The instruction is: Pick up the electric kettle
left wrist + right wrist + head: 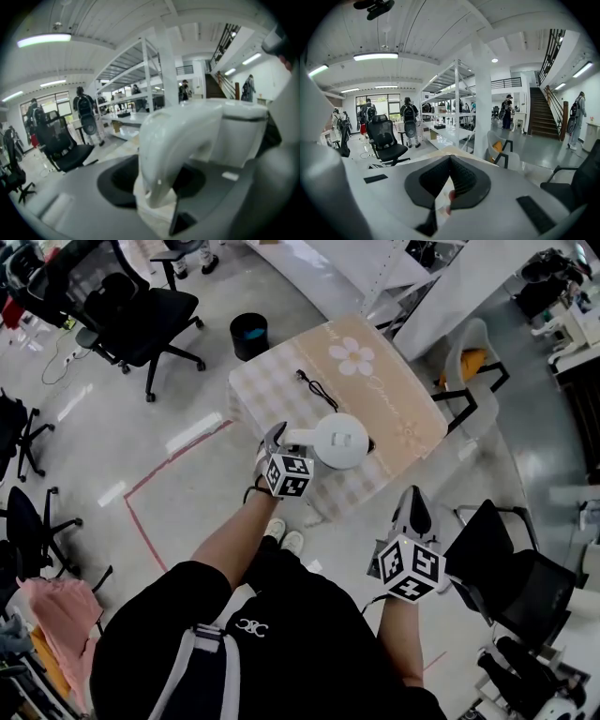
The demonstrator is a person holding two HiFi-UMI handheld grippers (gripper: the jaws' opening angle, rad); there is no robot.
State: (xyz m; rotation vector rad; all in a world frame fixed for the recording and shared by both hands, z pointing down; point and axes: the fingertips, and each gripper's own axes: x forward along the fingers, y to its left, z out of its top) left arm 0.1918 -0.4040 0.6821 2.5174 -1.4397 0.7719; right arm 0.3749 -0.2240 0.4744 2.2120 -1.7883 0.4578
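Note:
The white electric kettle (339, 440) stands on a small table (272, 381) covered by a checked cloth with a flower print. Its curved handle (295, 437) points toward me. My left gripper (279, 439) is at that handle. In the left gripper view the handle (173, 140) fills the gap between the jaws, both dark pads lie against its sides, and the kettle body (239, 131) rises just behind. My right gripper (415, 507) hangs off the table's near right corner, away from the kettle. Its ribbed pads (461, 180) meet at the tips with nothing between them.
A black cord (317, 388) lies on the cloth behind the kettle. A dark bin (249, 336) stands on the floor beyond the table. Around it are a black office chair (141, 320) at far left, a white chair (469, 362) at right and a black chair (511, 577) by my right hand.

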